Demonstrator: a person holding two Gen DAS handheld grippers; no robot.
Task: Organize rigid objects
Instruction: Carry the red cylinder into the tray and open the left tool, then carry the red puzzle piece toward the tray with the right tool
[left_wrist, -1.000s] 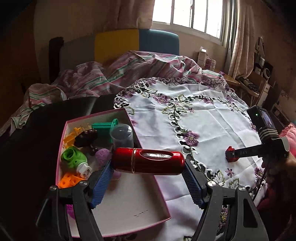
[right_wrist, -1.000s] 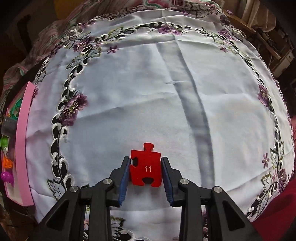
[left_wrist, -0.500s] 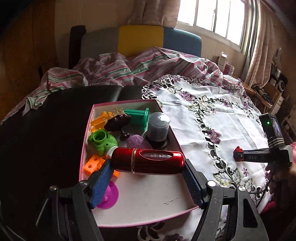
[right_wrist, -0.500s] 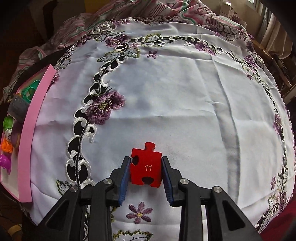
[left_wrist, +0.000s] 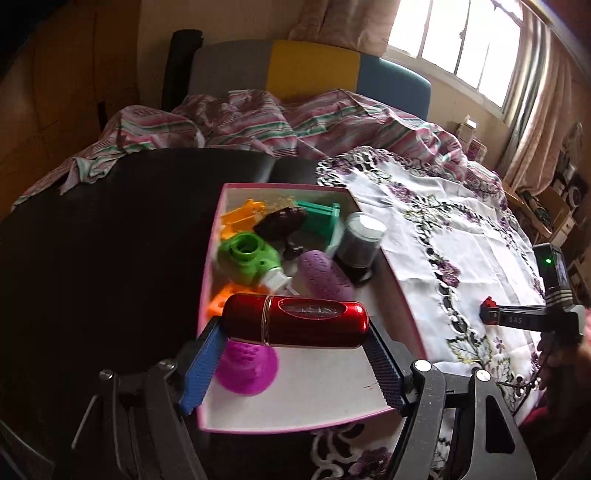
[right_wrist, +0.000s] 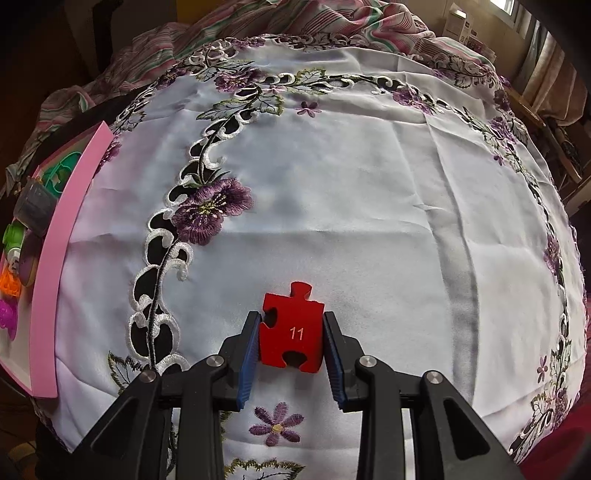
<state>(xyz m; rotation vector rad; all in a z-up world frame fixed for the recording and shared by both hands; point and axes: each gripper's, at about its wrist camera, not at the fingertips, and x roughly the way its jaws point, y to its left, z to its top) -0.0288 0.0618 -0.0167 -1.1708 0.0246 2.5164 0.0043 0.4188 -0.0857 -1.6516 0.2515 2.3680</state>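
My left gripper (left_wrist: 295, 354) is shut on a shiny red cylindrical case (left_wrist: 295, 320), held crosswise above the near half of a pink-rimmed white box (left_wrist: 321, 391). The box holds several toys: a green piece (left_wrist: 247, 258), a purple oval (left_wrist: 325, 277), a magenta cone (left_wrist: 247, 365), a grey jar (left_wrist: 360, 240). My right gripper (right_wrist: 291, 350) is shut on a red puzzle piece marked 11 (right_wrist: 291, 330), above the white embroidered tablecloth (right_wrist: 351, 184). It also shows in the left wrist view (left_wrist: 491, 315), right of the box.
The pink box edge (right_wrist: 59, 258) lies at the left of the right wrist view. A dark tabletop (left_wrist: 103, 266) is left of the box. Striped bedding (left_wrist: 258, 122) and a chair back (left_wrist: 314, 74) lie behind. Shelves with clutter (left_wrist: 554, 199) stand at far right.
My left gripper has moved left with the red case, from the box's right edge to over its near part. My right gripper has carried the puzzle piece leftward, nearer the box.
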